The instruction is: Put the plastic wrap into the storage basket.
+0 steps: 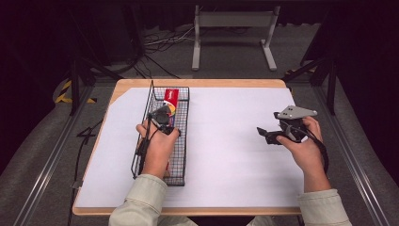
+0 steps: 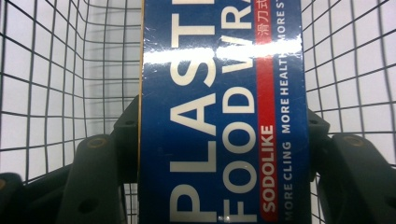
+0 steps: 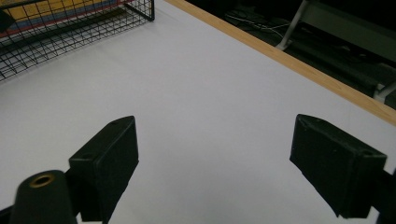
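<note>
The plastic wrap box (image 1: 171,101) sits inside the black wire basket (image 1: 181,141) on the left part of the table (image 1: 235,141), long axis running front-to-back along the basket, same way the basket runs. In the left gripper view the box (image 2: 224,116) goes straight up the frame between the jaws, blue w/ big white lettering and a red stripe, text reading lengthwise. Most of it is covered in the high view by the left hand (image 1: 157,146) and left gripper (image 1: 162,117); just the far red/white end pokes out, and its near end is cut off at the bottom of the gripper view. The jaws are clamped against both long sides of the box, so it's gripped across its width. The forearm comes in from the bottom edge, gripper pointing down into the basket.

Over on the right, the right gripper (image 1: 266,134) hangs above bare white tabletop, well apart from the basket, aimed left. Its jaws (image 3: 215,172) are spread wide w/ nothing between them.
</note>
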`<move>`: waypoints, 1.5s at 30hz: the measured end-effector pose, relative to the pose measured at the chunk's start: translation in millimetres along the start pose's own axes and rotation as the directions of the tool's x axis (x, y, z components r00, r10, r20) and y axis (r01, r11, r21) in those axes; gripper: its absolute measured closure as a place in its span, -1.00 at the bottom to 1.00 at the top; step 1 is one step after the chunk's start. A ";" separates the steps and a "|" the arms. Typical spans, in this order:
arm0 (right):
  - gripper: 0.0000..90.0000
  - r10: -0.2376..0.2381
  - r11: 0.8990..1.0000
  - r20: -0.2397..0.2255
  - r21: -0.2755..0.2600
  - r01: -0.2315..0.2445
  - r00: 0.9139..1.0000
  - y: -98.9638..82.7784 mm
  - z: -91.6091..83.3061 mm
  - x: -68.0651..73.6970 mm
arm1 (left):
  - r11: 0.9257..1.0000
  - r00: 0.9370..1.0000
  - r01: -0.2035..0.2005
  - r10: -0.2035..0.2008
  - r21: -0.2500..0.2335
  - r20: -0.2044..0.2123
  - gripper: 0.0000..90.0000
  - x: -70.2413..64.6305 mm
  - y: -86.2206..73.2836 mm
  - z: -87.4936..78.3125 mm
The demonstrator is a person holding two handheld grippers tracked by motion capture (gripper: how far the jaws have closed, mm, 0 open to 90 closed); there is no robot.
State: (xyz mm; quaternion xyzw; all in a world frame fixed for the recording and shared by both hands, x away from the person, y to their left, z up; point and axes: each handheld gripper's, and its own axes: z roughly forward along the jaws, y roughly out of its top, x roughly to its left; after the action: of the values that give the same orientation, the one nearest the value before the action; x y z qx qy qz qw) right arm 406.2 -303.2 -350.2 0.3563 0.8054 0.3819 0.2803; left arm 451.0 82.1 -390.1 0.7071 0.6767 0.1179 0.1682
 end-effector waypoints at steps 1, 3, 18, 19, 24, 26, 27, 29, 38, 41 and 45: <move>-0.66 0.002 1.000 -0.001 -0.002 -0.002 1.000 0.0 0.0 0.0 | 1.000 1.000 0.000 0.000 0.000 0.000 -0.13 0.0 0.0 0.0; -0.66 0.003 1.000 0.000 -0.001 -0.003 1.000 -0.1 0.0 -0.1 | 1.000 1.000 -0.002 0.002 0.007 -0.003 -0.13 0.1 -0.4 2.0; -0.66 0.011 1.000 -0.004 0.000 -0.011 1.000 -0.8 1.0 -0.2 | 1.000 1.000 -0.005 0.006 0.020 -0.025 -0.14 -2.5 -1.8 9.0; -0.66 0.012 1.000 -0.005 -0.001 -0.012 1.000 -0.9 0.8 -0.2 | 1.000 1.000 -0.006 0.007 0.019 -0.026 -0.15 -2.9 -2.2 9.6; -0.66 0.015 1.000 -0.004 -0.001 -0.015 1.000 -1.2 0.5 -0.8 | 0.999 1.000 0.003 -0.002 0.049 -0.018 -0.17 -1.0 -4.4 15.6; -0.67 0.015 1.000 -0.006 0.000 -0.015 1.000 -1.2 0.6 -0.7 | 1.000 1.000 0.012 -0.011 0.025 -0.017 -0.20 -0.9 -5.1 13.9; -0.67 0.015 1.000 -0.006 0.000 -0.015 1.000 -1.2 0.6 -0.7 | 1.000 1.000 0.012 -0.011 0.025 -0.017 -0.22 -0.9 -5.1 13.9; -0.67 0.015 1.000 -0.008 0.002 -0.015 1.000 -1.2 0.9 -0.6 | 1.000 1.000 0.004 -0.004 -0.012 -0.029 -0.30 -0.6 -3.7 8.7; -0.68 0.017 1.000 -0.012 0.009 -0.016 1.000 -1.2 1.8 0.6 | 0.991 0.999 -0.030 0.027 -0.131 -0.028 -0.45 -2.0 -0.9 -13.4; -0.68 0.014 1.000 -0.012 0.006 -0.014 1.000 -1.6 1.7 0.0 | 0.980 0.999 -0.035 0.035 -0.198 -0.006 -0.46 -0.7 -1.7 -23.5; -0.68 0.016 1.000 -0.011 0.005 -0.016 1.000 -1.9 1.9 -0.3 | 0.962 0.999 -0.022 0.031 -0.273 0.028 -0.46 2.6 -2.0 -33.7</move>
State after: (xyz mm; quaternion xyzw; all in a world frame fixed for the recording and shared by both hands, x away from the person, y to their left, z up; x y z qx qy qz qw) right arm 407.1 -303.5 -352.8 0.3613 0.8049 0.3844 0.2719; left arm 436.0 87.4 -360.2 0.6881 0.6416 0.2009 0.2732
